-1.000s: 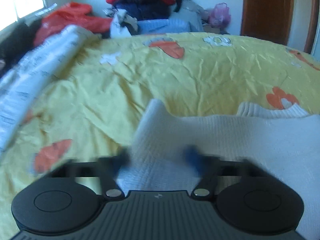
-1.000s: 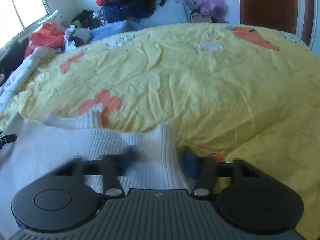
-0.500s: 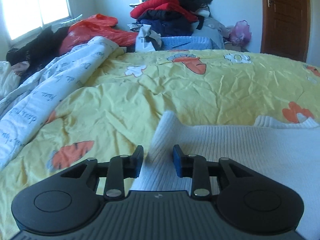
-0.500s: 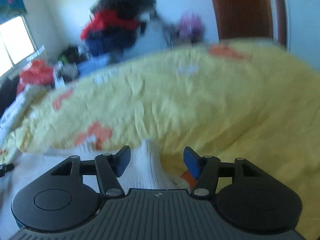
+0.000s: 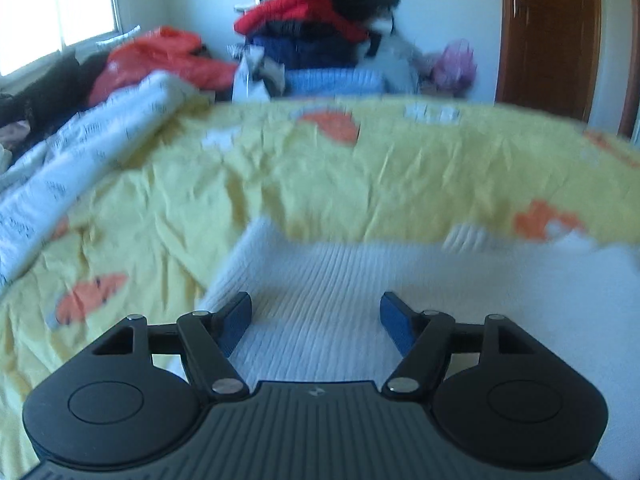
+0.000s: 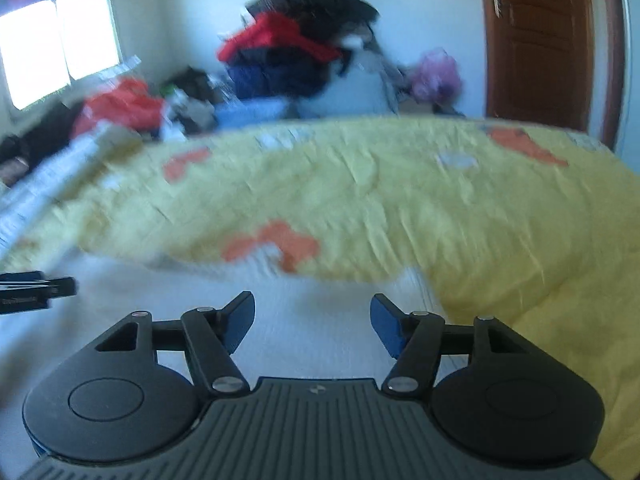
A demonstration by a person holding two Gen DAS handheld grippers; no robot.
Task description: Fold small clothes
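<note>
A white ribbed knit garment [image 5: 400, 280] lies flat on the yellow bedspread [image 5: 360, 176]. My left gripper [image 5: 316, 304] hovers over the garment's left part, its jaws opening wide, blue pads clear of the cloth and nothing between them. In the right wrist view the same garment [image 6: 200, 304] spreads below my right gripper [image 6: 312, 306], which stands open above its right part with nothing pinched. The tip of the left gripper [image 6: 36, 290] shows at the left edge of that view. Both views are blurred.
The bedspread [image 6: 400, 200] has orange carrot prints. A white printed quilt [image 5: 80, 148] lies bunched at the left. A pile of red and dark clothes [image 5: 320, 32] stands beyond the bed. A brown door [image 5: 552, 32] is at the back right, a window [image 6: 60, 44] at the left.
Both grippers let go of the garment's edges and opened wide. Each has drawn back, and the garment now lies flat under them.
</note>
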